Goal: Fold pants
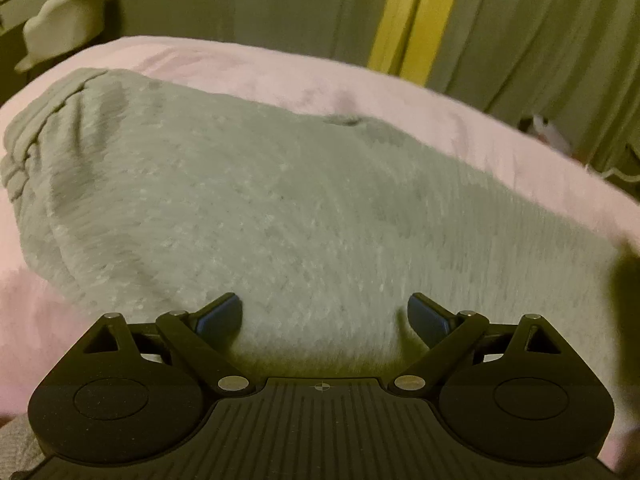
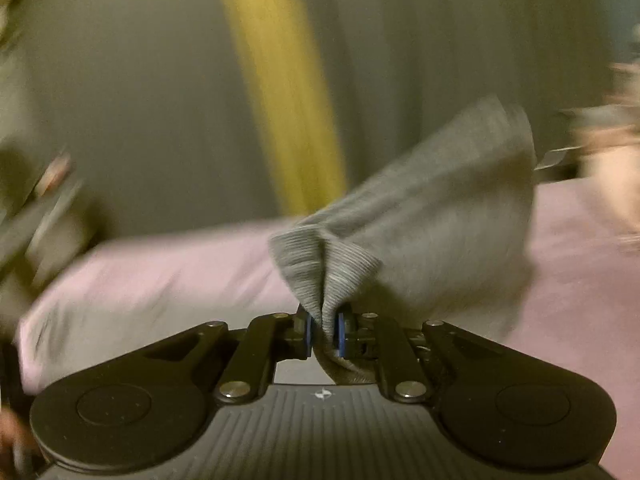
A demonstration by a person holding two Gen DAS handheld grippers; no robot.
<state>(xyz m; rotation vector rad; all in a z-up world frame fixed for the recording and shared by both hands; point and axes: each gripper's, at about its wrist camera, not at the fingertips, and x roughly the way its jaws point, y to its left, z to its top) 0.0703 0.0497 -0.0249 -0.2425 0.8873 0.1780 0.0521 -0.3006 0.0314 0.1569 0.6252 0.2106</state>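
Pants [image 2: 420, 216] pinched in right hand-held gripper [image 2: 324, 330], raised

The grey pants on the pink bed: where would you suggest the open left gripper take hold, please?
Probably the near edge of the grey pants, coming in low from the near side. That edge lies flat on the pink cover directly between the open left gripper fingers. The right gripper already pinches a ribbed hem.

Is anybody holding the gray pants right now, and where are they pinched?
Yes. The right tool is shut on the gray pants, pinching a bunched ribbed edge. The left tool is open over the pants, holding nothing.
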